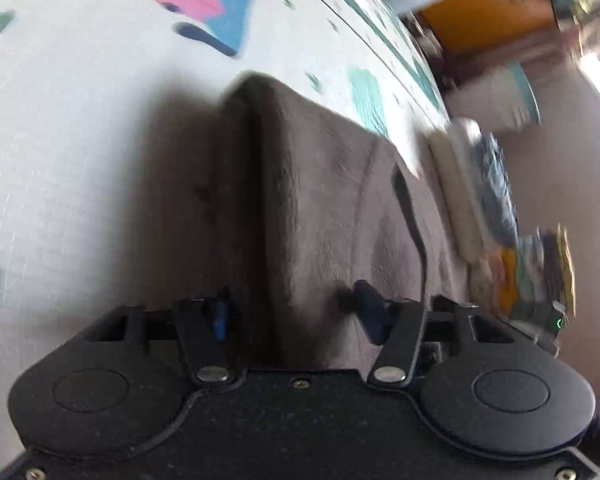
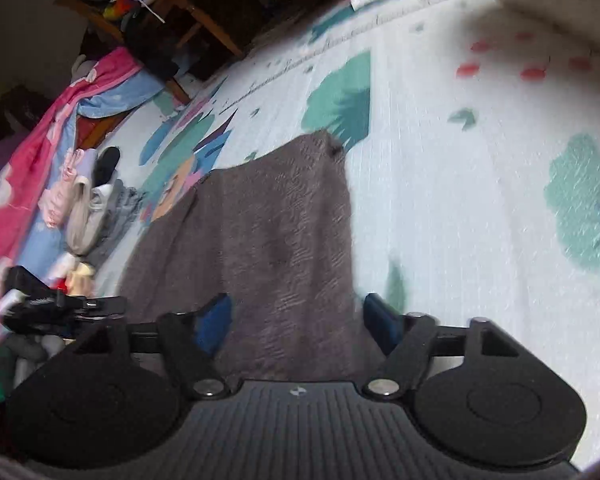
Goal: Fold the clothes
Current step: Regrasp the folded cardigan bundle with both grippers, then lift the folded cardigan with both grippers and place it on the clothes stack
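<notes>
The grey cloth (image 1: 328, 208) is being laid on the mat (image 1: 80, 140), partly folded; both grippers (image 1: 296, 312) (image 2: 300, 320) are being held apart over it, unclamped.

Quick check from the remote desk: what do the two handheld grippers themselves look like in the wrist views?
Both look alike: matte black bodies with two round black discs at the base corners, silver pivot screws and black linkage arms. The left gripper and right gripper each carry blue fingertip pads. The right body is ribbed, with a small white mark.
</notes>
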The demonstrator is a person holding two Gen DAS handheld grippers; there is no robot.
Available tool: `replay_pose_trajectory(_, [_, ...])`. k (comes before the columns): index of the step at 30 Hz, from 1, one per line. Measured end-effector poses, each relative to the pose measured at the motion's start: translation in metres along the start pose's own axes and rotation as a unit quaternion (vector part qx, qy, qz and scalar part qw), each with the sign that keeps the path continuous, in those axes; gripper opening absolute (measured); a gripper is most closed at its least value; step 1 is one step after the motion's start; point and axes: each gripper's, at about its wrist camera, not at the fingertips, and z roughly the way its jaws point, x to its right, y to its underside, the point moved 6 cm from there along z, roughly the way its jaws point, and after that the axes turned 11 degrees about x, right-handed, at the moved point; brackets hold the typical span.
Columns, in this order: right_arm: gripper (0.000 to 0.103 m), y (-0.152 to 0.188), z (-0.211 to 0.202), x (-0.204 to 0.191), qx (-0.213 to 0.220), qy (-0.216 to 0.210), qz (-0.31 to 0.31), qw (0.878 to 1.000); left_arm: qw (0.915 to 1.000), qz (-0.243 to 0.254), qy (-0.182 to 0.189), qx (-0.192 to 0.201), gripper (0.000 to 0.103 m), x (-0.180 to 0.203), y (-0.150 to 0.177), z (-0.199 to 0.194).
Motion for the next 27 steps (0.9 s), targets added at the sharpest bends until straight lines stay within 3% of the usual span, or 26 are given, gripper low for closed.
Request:
replay_pose_trajectory(2, [0.054,0.009,-0.004,-0.004,-0.005,-0.003,0.010,1.000,0.9996,0.027,-0.006,0.001,0.056,0.006,0.003,0.003])
replay_pose_trajectory(5, [0.054,0.016,-0.010,-0.004,-0.017,-0.014,0.022,1.000,0.9997,0.022,0.002,-0.004,0.056,0.007,0.001,0.010])
replay_pose_trajectory(8, [0.054,0.021,-0.014,-0.011,-0.050,-0.018,0.010,0.999,0.9957,0.087,0.002,-0.031,0.049,0.014,-0.004,0.017])
replay_pose_trajectory(10, [0.056,0.016,-0.022,-0.011,-0.023,-0.001,0.009,1.000,0.9956,0.088,0.012,-0.030,0.050,0.009,-0.012,0.015])
replay_pose_trajectory(11, [0.056,0.014,-0.030,-0.010,0.010,0.017,0.010,1.000,0.9962,0.081,0.015,-0.030,0.056,0.006,-0.015,0.013])
replay_pose_trajectory(13, [0.073,0.012,-0.036,-0.008,0.049,0.044,0.019,0.998,0.9954,0.094,0.000,-0.018,0.066,0.005,-0.018,0.013])
replay_pose_trajectory(16, [0.075,0.023,-0.019,-0.021,0.024,0.038,-0.006,0.999,0.9935,0.113,-0.011,-0.005,0.067,0.004,-0.021,0.015])
replay_pose_trajectory(18, [0.075,0.034,-0.013,-0.032,0.024,0.036,-0.022,0.999,0.9925,0.120,0.005,-0.023,0.058,0.011,-0.011,0.027])
replay_pose_trajectory(19, [0.072,0.039,-0.011,-0.038,0.022,0.031,-0.023,0.999,0.9915,0.127,0.009,-0.028,0.055,0.015,-0.006,0.033])
replay_pose_trajectory(20, [0.067,0.044,-0.009,-0.041,0.023,0.030,-0.020,0.999,0.9905,0.132,0.015,-0.033,0.039,0.020,-0.002,0.038])
replay_pose_trajectory(21, [0.052,0.048,-0.009,-0.041,0.022,0.029,-0.004,0.999,0.9910,0.126,0.024,-0.037,0.038,0.023,0.000,0.041])
replay_pose_trajectory(27, [0.041,0.074,-0.043,-0.039,0.034,0.014,0.075,0.996,0.9862,0.144,0.066,-0.050,0.033,0.046,0.007,0.033])
